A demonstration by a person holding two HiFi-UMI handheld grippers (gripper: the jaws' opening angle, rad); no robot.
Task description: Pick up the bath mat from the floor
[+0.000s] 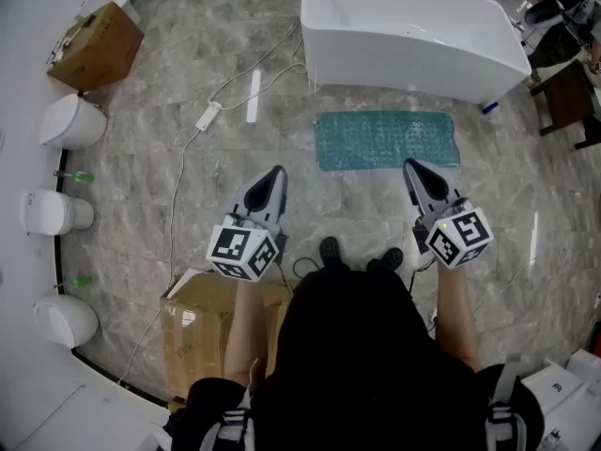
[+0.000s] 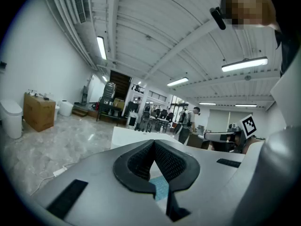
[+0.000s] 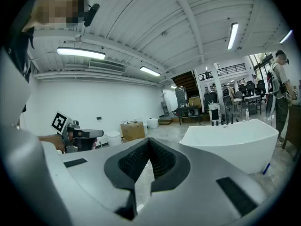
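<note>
The teal bath mat [image 1: 387, 139] lies flat on the grey marble floor [image 1: 141, 186] in the upper middle of the head view, just below the white bathtub [image 1: 413, 31]. The left claw [image 1: 276, 173] hangs at centre left, clear of the mat. The right claw [image 1: 411, 165] points at the mat's lower right edge. Each claw has its jaws pressed together at the tips, with nothing held between them.

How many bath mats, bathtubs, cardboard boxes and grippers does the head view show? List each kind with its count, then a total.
bath mat: 1
bathtub: 1
cardboard boxes: 2
grippers, left gripper and right gripper: 2
Total: 6
</note>
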